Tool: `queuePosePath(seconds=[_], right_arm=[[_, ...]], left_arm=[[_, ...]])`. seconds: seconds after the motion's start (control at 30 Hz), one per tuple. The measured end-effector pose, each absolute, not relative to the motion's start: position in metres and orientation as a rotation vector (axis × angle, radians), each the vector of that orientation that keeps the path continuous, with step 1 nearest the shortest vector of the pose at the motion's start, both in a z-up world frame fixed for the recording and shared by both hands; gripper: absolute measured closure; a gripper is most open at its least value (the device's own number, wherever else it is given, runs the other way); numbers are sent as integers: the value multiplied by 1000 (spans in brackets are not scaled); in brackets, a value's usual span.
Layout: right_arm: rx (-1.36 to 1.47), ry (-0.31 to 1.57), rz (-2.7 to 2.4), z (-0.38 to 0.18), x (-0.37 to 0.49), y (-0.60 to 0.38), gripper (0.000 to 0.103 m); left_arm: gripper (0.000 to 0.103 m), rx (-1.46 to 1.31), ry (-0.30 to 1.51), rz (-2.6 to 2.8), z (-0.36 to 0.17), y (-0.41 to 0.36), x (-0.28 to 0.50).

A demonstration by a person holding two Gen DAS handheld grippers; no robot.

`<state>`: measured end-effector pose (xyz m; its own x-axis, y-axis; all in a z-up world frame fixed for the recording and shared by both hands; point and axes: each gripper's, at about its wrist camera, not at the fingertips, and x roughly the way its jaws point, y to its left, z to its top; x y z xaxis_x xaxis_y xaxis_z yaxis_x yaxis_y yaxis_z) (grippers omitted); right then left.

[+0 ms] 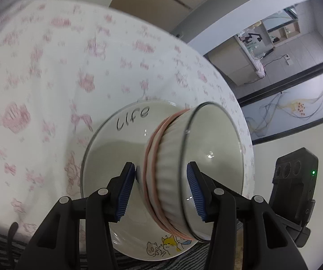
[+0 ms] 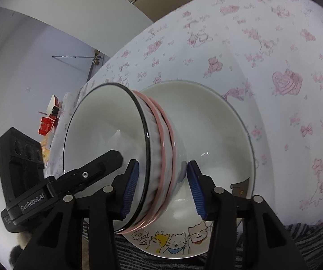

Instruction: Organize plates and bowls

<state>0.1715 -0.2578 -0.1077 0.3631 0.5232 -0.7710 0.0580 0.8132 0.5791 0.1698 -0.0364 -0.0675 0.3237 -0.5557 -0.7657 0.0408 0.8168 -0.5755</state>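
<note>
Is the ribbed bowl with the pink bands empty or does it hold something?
Empty. The right wrist view looks straight into the bowl and shows only bare glazed white inside; it sits on the cat plate.

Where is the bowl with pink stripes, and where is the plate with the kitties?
Striped bowl (image 1: 168, 168): left wrist view, on its ribbed outer wall.
Kitty plate (image 2: 217, 135): right wrist view, on its bare white inside.

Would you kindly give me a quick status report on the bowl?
Left gripper straddling bowl, contact unclear. Right gripper open around same bowl. Bowl sits in cat plate on floral cloth. Nothing else in the way.
</note>
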Motion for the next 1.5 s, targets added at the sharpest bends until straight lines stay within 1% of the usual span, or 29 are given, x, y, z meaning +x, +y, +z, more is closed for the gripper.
queuePosePath(seconds=[0.27, 0.47, 0.67, 0.83, 0.9, 1.07, 1.13, 1.17, 1.27, 1.3, 1.33, 1.37, 1.4, 1.43, 1.5], right_arm=[[528, 1134, 314, -88, 166, -261, 58], [400, 1015, 297, -56, 151, -260, 58], [297, 806, 298, -10, 113, -260, 57], [258, 692, 329, 16, 79, -256, 56], [255, 640, 341, 28, 63, -255, 55], [177, 450, 290, 66, 15, -249, 50], [140, 372, 264, 79, -4, -247, 45], [129, 336, 259, 85, -15, -246, 44], [112, 265, 255, 100, -39, -245, 44], [104, 241, 258, 105, -45, -245, 42], [98, 214, 257, 108, -51, -244, 37], [93, 185, 252, 111, -57, -244, 35], [87, 144, 240, 114, -64, -244, 26], [85, 109, 228, 116, -68, -243, 15], [84, 39, 194, 116, -76, -242, 5]], left_arm=[[53, -292, 994, -334, -18, -44, 143], [53, -145, 799, -267, 18, -41, 110], [53, -77, 633, -219, 46, -27, 65], [53, -16, 447, -170, 83, -22, 14], [53, -17, 423, -157, 95, -19, 1], [52, -5, 315, -132, 127, -15, -39], [52, 5, 269, -120, 140, -15, -58], [49, 3, 243, -117, 147, -14, -69], [48, -7, 184, -112, 159, -9, -92], [44, -7, 161, -108, 161, -8, -100], [40, -4, 125, -103, 164, -7, -110], [31, -4, 100, -102, 165, -5, -116], [21, -6, 58, -98, 165, -4, -124], [17, -4, 25, -90, 165, -4, -130], [13, -2, -57, -84, 161, -2, -144]])
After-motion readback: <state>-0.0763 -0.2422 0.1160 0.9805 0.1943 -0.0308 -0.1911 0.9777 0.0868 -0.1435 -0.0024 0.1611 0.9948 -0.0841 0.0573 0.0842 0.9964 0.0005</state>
